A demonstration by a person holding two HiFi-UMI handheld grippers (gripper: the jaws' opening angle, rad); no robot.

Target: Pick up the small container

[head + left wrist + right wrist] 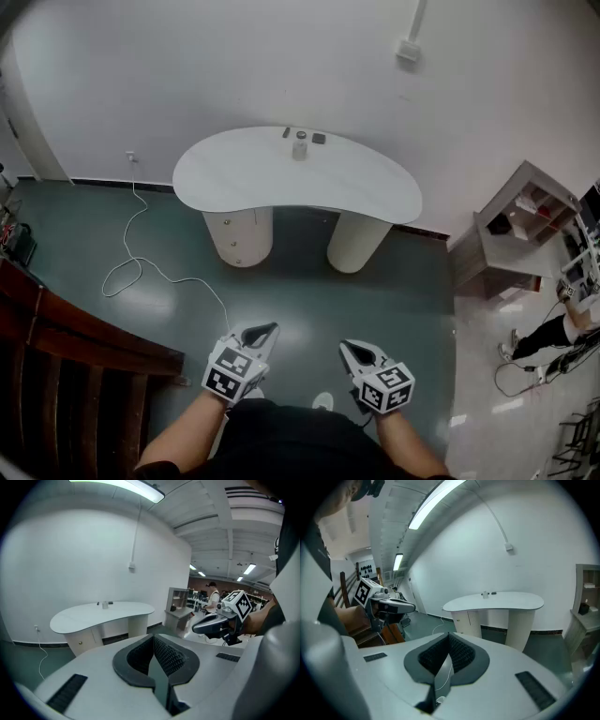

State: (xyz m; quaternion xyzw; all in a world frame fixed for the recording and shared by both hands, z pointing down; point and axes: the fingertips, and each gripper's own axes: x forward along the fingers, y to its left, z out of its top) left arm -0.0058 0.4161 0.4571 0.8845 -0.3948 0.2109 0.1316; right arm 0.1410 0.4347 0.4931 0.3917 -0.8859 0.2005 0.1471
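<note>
While small container (300, 146) sits at table's (375, 187) far edge past open floor (309, 281), left tongs (265, 332), right tongs (349, 349) hang closed.

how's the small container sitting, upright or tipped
Upright: the small container stands on end on the white table.

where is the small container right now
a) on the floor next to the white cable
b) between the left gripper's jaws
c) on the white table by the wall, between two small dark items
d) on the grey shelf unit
c: the small container stands at the far edge of the white table, with a dark item on its left and a dark item on its right.
</note>
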